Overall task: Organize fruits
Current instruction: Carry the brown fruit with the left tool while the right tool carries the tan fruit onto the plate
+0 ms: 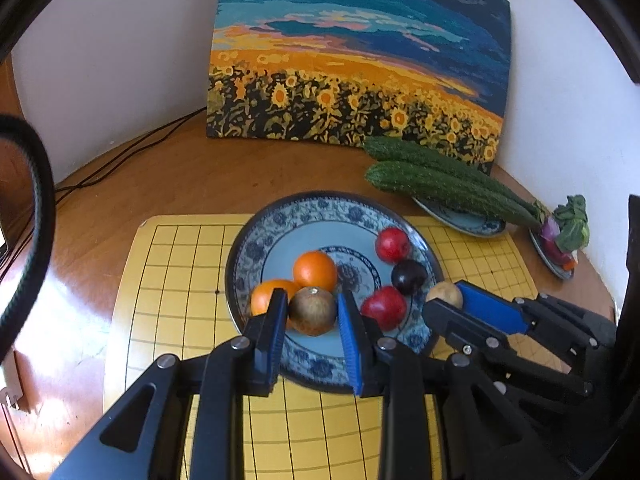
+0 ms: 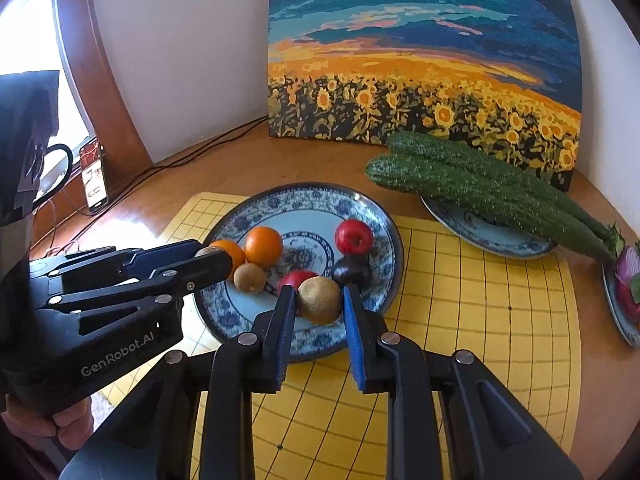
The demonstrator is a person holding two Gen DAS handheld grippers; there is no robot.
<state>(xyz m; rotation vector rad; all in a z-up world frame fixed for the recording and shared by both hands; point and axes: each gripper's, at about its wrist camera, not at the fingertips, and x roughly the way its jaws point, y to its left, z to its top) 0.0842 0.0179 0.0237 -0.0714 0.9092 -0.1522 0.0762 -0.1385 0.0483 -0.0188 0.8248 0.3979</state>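
A blue-patterned plate (image 1: 304,216) on a yellow grid mat holds two oranges (image 1: 316,270), two red apples (image 1: 394,245) and a dark plum (image 1: 408,276). In the left wrist view my left gripper (image 1: 312,300) is shut on a brown kiwi (image 1: 312,316) just above the plate's near side. My right gripper (image 1: 444,298) comes in from the right with a second kiwi (image 1: 444,292) over the plate's right rim. The right wrist view shows that right gripper (image 2: 318,292) shut on its kiwi (image 2: 320,300), and the left gripper (image 2: 212,254) by the oranges. A third kiwi (image 2: 249,277) lies on the plate.
A sunflower painting (image 1: 352,52) leans on the back wall. Two green cucumbers (image 2: 480,184) lie on a smaller plate (image 2: 480,236) at the right, and a plate with red onion and greens (image 2: 628,280) sits further right. Cables (image 2: 192,156) and a phone (image 2: 94,176) lie at the left.
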